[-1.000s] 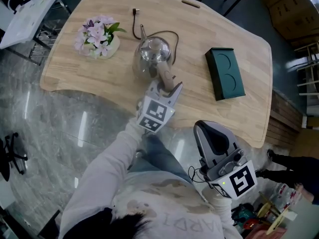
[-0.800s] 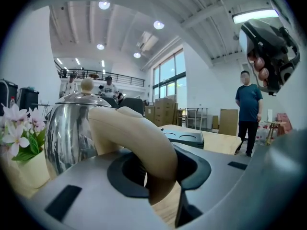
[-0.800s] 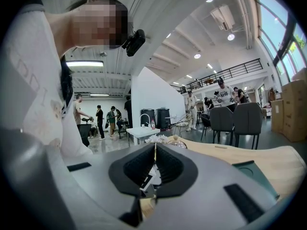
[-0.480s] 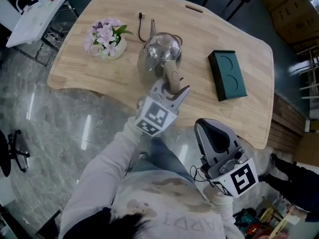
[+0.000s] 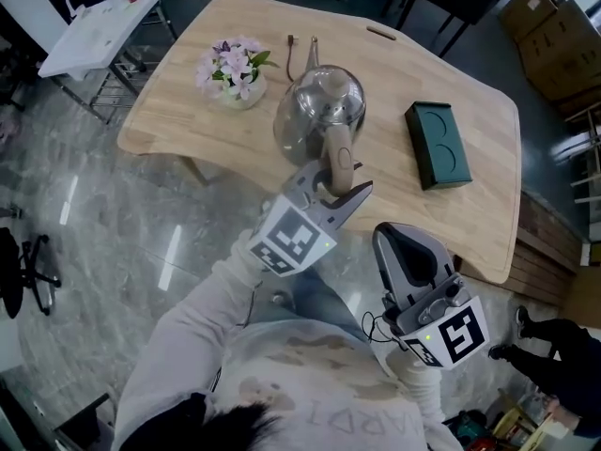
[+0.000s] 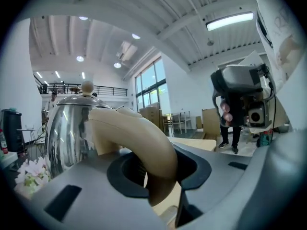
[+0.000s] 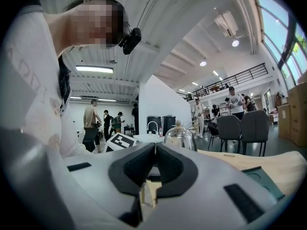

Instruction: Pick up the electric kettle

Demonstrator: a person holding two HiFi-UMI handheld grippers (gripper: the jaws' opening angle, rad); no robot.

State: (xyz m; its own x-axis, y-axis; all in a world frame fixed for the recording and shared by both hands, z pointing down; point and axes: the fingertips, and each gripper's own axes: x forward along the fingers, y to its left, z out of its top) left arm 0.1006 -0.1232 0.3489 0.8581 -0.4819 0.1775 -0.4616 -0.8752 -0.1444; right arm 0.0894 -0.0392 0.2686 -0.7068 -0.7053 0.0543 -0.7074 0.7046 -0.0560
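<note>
The steel electric kettle point(image 5: 324, 111) with a beige handle point(image 5: 340, 158) hangs over the wooden table point(image 5: 188, 130), seemingly raised off its top. My left gripper point(image 5: 340, 184) is shut on that handle from the near side. In the left gripper view the handle point(image 6: 139, 138) curves down between the jaws, with the shiny body point(image 6: 67, 128) just beyond. My right gripper point(image 5: 408, 261) stays low by the person's body, short of the table's near edge, shut with nothing in it. From the right gripper view the kettle point(image 7: 180, 138) shows small, ahead.
A pot of pink flowers point(image 5: 233, 69) stands left of the kettle. A black cord point(image 5: 290, 50) lies behind it, and a dark green box point(image 5: 439, 146) lies to the right. A white side table point(image 5: 99, 26) is at far left. Another person's legs point(image 5: 554, 341) stand at lower right.
The left gripper has risen with the kettle in it; the kettle now looks larger and higher above the table. The right gripper has shifted only a little.
</note>
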